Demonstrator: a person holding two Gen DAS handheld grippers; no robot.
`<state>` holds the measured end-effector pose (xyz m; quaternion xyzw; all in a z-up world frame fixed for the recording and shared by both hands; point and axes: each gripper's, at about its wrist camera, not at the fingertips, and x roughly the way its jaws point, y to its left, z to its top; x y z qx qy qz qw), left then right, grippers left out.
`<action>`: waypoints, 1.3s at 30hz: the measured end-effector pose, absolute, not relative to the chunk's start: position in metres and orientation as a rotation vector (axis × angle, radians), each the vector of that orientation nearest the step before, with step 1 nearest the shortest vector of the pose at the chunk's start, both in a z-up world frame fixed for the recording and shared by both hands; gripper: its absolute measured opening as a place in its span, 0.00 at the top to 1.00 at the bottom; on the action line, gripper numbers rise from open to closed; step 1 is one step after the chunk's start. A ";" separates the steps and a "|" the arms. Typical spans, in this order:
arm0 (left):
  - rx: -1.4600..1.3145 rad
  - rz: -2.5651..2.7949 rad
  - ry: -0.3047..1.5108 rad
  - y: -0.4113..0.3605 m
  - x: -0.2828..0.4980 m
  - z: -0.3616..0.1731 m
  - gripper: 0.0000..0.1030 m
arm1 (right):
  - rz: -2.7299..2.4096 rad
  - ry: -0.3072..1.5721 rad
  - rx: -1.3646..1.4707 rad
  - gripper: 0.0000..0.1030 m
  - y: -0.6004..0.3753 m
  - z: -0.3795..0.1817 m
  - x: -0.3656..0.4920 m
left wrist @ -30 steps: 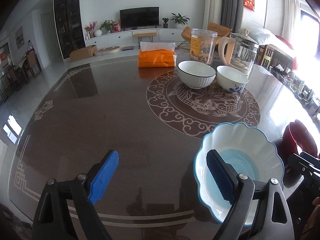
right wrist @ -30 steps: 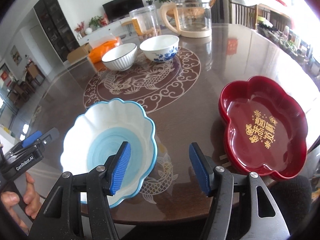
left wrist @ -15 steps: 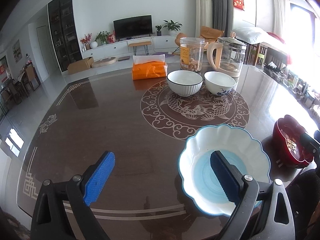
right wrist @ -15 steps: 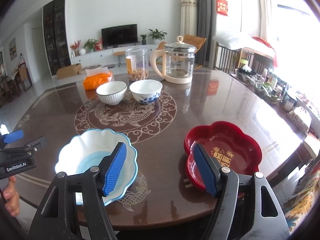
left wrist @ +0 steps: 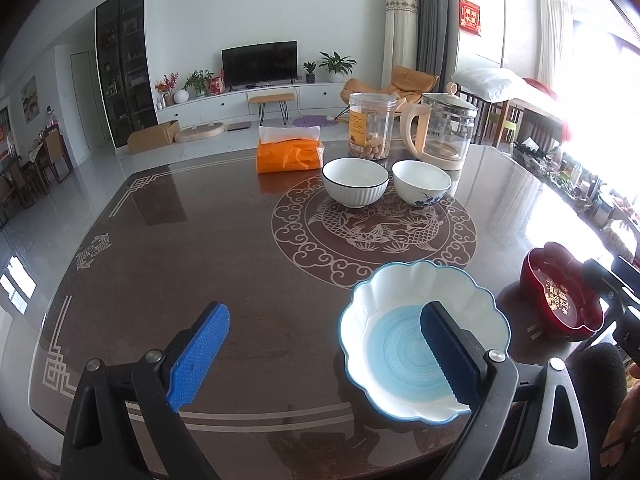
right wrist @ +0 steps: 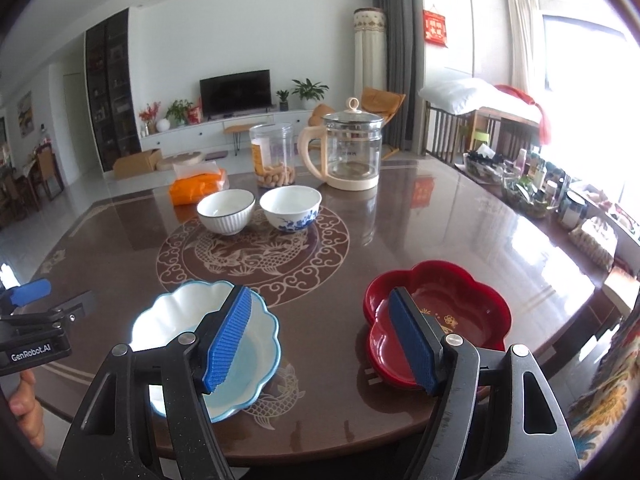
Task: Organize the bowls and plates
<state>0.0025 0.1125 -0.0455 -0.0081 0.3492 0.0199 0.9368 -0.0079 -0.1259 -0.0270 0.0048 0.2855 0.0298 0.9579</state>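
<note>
A scalloped white-and-blue plate (left wrist: 404, 312) (right wrist: 176, 312) sits near the table's front edge. A red flower-shaped dish (right wrist: 460, 300) (left wrist: 560, 292) sits to its right. Two bowls stand further back: a ribbed white bowl (left wrist: 355, 182) (right wrist: 226, 211) and a blue-flowered bowl (left wrist: 421, 182) (right wrist: 291, 208). My left gripper (left wrist: 324, 354) is open and empty above the table, its right finger over the blue plate. My right gripper (right wrist: 324, 342) is open and empty, raised between the blue plate and the red dish.
An orange tissue pack (left wrist: 289, 156), a clear snack jar (left wrist: 370, 126) and a glass kettle (left wrist: 444, 136) stand at the back of the dark wooden table (left wrist: 200, 248). Clutter lies along the right side (right wrist: 540, 188).
Both grippers have risen and pulled back from the table, so the plates look smaller and lower. The plates and bowls have not moved.
</note>
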 end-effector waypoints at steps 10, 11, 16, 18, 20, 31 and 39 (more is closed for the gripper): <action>-0.033 0.040 0.724 0.117 -0.002 -0.047 0.07 | 0.039 0.483 -0.008 0.27 -0.122 -0.016 -0.023; -0.036 0.039 0.723 0.117 -0.003 -0.046 0.07 | 0.038 0.479 -0.015 0.27 -0.120 -0.015 -0.024; -0.025 0.037 0.705 0.115 -0.007 -0.043 0.07 | 0.046 0.481 -0.032 0.27 -0.114 -0.017 -0.024; -0.018 0.037 0.709 0.114 -0.006 -0.044 0.07 | 0.046 0.483 -0.038 0.27 -0.113 -0.017 -0.025; -0.019 0.036 0.717 0.114 -0.005 -0.045 0.07 | 0.049 0.484 -0.036 0.27 -0.114 -0.017 -0.025; -0.025 0.033 0.720 0.114 -0.005 -0.045 0.07 | 0.055 0.494 -0.034 0.27 -0.115 -0.019 -0.024; -0.043 0.035 0.733 0.118 -0.003 -0.047 0.07 | 0.056 0.508 -0.034 0.27 -0.115 -0.022 -0.022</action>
